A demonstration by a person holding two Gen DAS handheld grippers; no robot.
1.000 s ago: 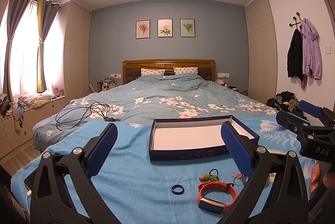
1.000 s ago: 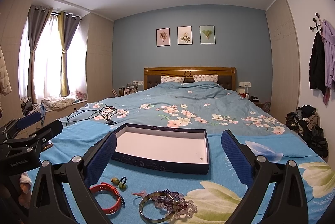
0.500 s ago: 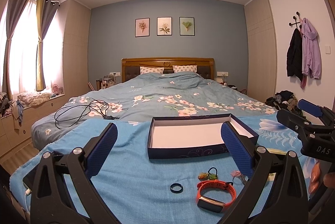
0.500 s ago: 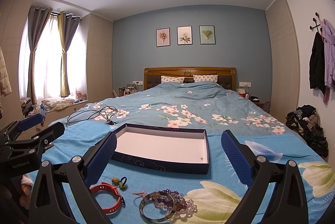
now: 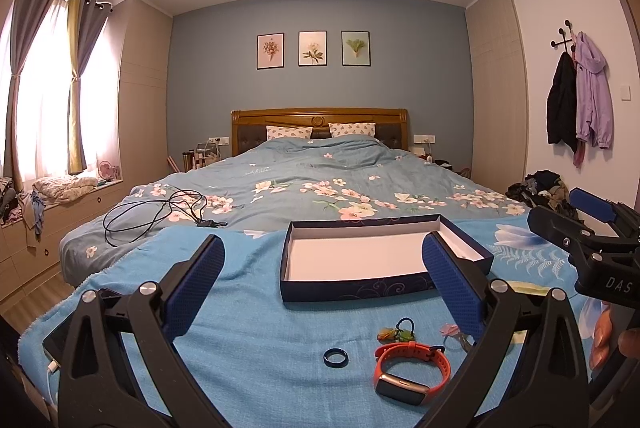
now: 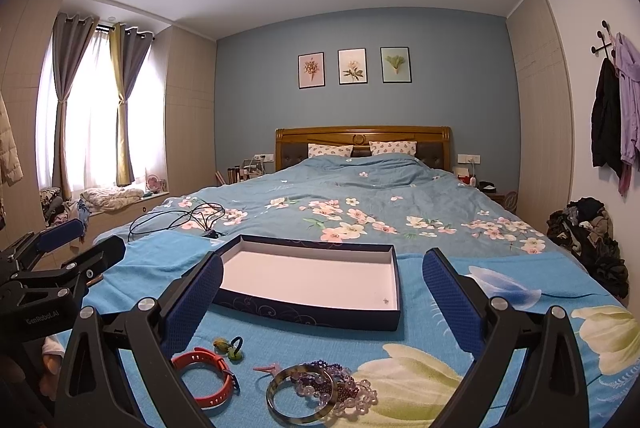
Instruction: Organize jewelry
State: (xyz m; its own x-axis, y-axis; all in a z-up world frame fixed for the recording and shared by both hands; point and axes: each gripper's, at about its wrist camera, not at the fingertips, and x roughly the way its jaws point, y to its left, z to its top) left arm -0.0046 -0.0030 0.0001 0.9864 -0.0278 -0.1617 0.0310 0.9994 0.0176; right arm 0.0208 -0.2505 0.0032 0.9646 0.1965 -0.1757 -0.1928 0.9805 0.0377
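Observation:
A shallow dark-blue box with a white inside (image 5: 360,284) (image 6: 308,312) lies open on the blue blanket. In front of it lie an orange smartwatch (image 5: 412,368) (image 6: 204,376), a dark ring (image 5: 335,357), a green-yellow hair tie (image 5: 396,332) (image 6: 230,347), a small pink clip (image 6: 267,369), a bangle (image 6: 300,394) and purple bead bracelets (image 6: 344,388). My left gripper (image 5: 322,286) is open and empty above the ring and watch. My right gripper (image 6: 322,288) is open and empty above the bangle and beads.
The bed (image 5: 320,180) stretches back to a wooden headboard. A black cable (image 5: 160,216) lies on the left of the quilt. A phone (image 5: 70,332) lies at the blanket's left edge. Clothes are piled on the floor at right (image 6: 588,232).
The left wrist view has shifted slightly, with the box and jewelry moving a little up and left in frame. The right gripper stays nearly still. Both grippers remain open.

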